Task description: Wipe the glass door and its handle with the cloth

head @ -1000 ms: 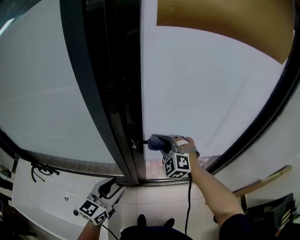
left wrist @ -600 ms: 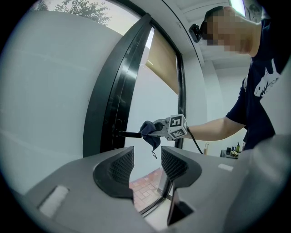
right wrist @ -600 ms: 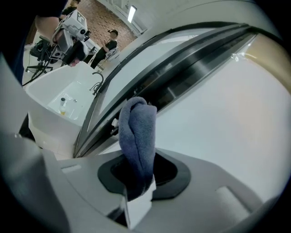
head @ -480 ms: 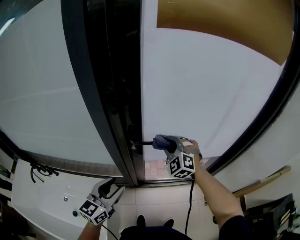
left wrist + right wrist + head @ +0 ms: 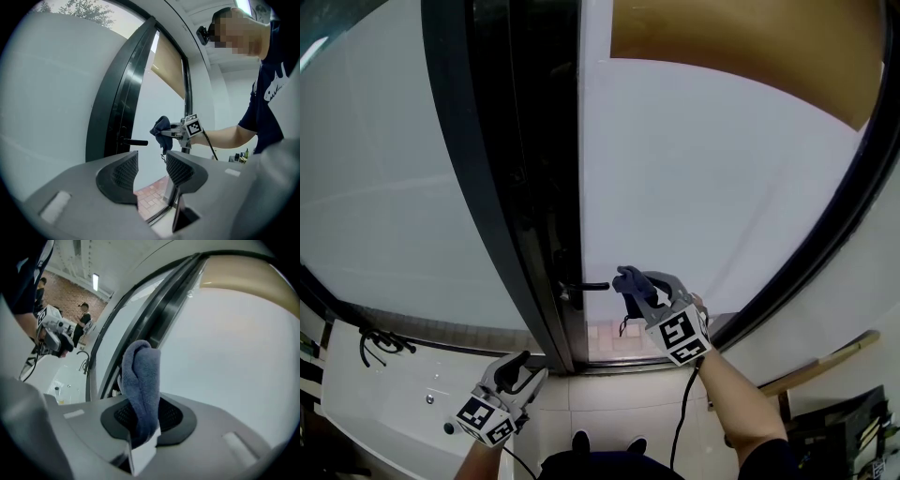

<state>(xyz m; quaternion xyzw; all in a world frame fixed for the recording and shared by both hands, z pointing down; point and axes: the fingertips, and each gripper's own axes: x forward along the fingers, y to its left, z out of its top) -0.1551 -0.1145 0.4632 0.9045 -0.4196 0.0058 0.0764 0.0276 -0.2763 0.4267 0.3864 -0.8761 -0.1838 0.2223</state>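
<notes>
The frosted glass door (image 5: 712, 178) stands in a black frame (image 5: 534, 187), with a black lever handle (image 5: 586, 286) at its left edge. My right gripper (image 5: 630, 284) is shut on a dark blue cloth (image 5: 629, 278), just right of the handle's tip and apart from it. In the right gripper view the cloth (image 5: 142, 385) stands up between the jaws in front of the glass (image 5: 234, 348). My left gripper (image 5: 525, 367) hangs low by the frame's foot, open and empty. In the left gripper view the handle (image 5: 133, 142), cloth (image 5: 161, 127) and right gripper (image 5: 158, 132) appear beyond the fingertips (image 5: 127, 169).
A second frosted pane (image 5: 375, 178) fills the left. A tan blind (image 5: 741, 42) covers the door's top. A white counter (image 5: 394, 394) with black cables (image 5: 380, 339) lies lower left. A wooden stick (image 5: 825, 361) leans at lower right. People stand far off (image 5: 84, 317).
My right gripper has drawn the cloth off the handle and moved to the right, turning slightly. The left gripper has stayed where it was.
</notes>
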